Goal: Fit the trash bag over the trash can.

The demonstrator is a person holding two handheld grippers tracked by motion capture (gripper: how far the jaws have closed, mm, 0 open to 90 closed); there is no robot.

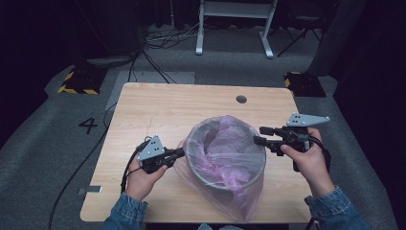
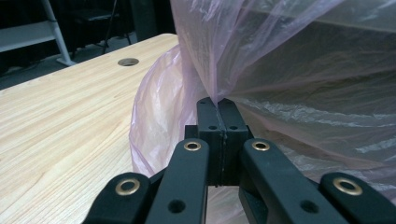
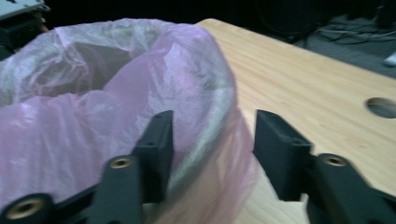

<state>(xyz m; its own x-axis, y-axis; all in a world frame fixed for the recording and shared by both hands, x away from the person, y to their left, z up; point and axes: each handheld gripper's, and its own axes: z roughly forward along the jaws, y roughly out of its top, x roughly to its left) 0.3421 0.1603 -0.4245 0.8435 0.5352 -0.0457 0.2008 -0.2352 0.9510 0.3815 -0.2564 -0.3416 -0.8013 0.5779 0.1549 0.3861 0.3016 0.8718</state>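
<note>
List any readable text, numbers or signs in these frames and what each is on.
"4": dark numeral marked on the grey floor, left of the table in the high view.
No other text, labels or brands are readable on the pink bag, the bin, or the grippers.

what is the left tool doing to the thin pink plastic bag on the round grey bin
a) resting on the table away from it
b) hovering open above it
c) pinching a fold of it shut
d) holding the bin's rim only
c: in the left gripper view the left tool has its jaws closed together on a fold of the thin pink plastic bag.
</note>
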